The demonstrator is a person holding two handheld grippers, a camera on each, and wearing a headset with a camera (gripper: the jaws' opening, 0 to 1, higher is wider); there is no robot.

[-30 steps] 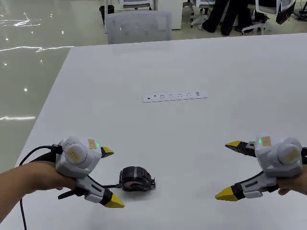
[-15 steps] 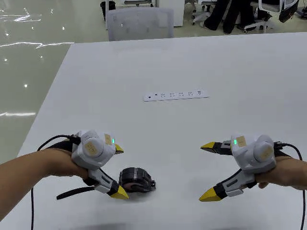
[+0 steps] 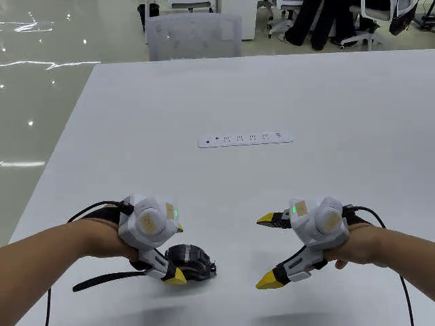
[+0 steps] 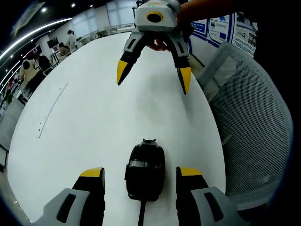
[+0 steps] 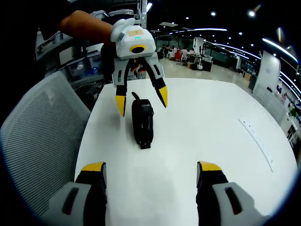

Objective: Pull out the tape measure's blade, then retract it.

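My left gripper [image 3: 177, 252] has its jaws spread wide on either side of the tape measure [image 4: 145, 170], a gap showing on both sides, so nothing is gripped yet. I judge this placing lets me clamp the case and pin it to the worktop [image 3: 272, 88]. The case lies lengthwise between those jaws, its blade end facing away from me toward my right gripper [image 5: 150, 166]. That one is open too, empty, lined up with the case but well apart from it, ready, I think, to take the blade tip. A power strip [image 3: 245, 138] lies farther off.
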